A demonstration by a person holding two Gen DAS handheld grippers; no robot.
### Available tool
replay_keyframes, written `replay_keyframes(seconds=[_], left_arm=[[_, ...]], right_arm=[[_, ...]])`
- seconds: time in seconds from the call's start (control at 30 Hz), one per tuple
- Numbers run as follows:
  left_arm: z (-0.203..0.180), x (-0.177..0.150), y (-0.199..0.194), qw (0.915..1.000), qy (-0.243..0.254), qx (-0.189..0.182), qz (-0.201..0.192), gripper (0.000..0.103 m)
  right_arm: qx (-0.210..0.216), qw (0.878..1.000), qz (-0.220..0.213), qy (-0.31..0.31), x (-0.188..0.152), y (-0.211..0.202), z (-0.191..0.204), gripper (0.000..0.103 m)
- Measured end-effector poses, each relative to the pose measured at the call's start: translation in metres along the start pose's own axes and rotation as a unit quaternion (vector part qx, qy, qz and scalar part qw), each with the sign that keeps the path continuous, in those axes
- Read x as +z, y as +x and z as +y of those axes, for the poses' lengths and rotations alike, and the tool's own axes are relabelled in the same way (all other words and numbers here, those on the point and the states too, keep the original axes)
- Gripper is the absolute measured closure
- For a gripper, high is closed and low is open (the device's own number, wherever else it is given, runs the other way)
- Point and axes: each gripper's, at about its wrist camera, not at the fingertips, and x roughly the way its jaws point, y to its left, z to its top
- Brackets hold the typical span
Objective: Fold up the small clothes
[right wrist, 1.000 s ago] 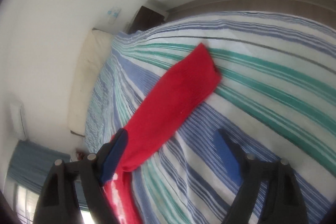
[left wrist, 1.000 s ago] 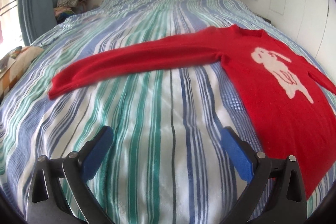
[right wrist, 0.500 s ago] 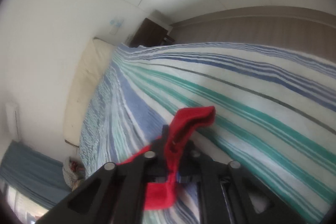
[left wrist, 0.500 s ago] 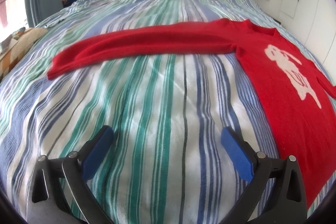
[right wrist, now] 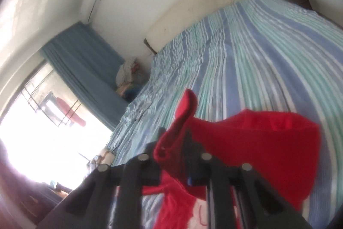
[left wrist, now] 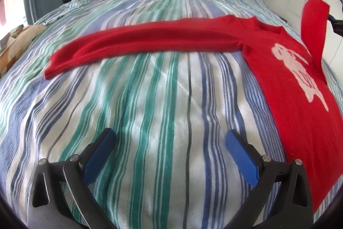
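- Red knitted sweater with a white figure (left wrist: 300,87) lies flat on the striped bed cover (left wrist: 150,100), ahead and to the right of the left gripper (left wrist: 169,143).
- Right gripper (right wrist: 178,156) is clenched on the cuff of one sleeve (right wrist: 253,143), lifted above the body.
- Left gripper is released, holding nothing.
- Step in hand, I think: folding this sleeve inward.
- Next, lay it across the chest.
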Motion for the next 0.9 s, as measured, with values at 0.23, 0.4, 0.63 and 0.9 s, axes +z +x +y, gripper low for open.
replay_keyframes(seconds=[0.23,0.4,0.63,0.9], left_arm=[[-0.001,0.001,0.003,1.0000,-0.001,0.004,0.009,0.000],[-0.007,0.001,0.005,0.9997,0.010,0.021,0.014,0.000],[-0.011,0.000,0.006,0.9992,0.018,0.035,0.010,0.000],[-0.013,-0.001,0.007,0.9987,0.023,0.044,0.011,0.000]], right_arm=[[0.012,0.998,0.053,0.031,-0.058,0.035,-0.027,0.029],[-0.086,0.996,0.027,0.022,-0.068,-0.018,-0.076,0.029],[-0.302,0.953,0.010,-0.030,-0.131,-0.119,-0.163,0.029],[-0.362,0.929,-0.075,0.015,-0.176,-0.194,-0.212,0.021]])
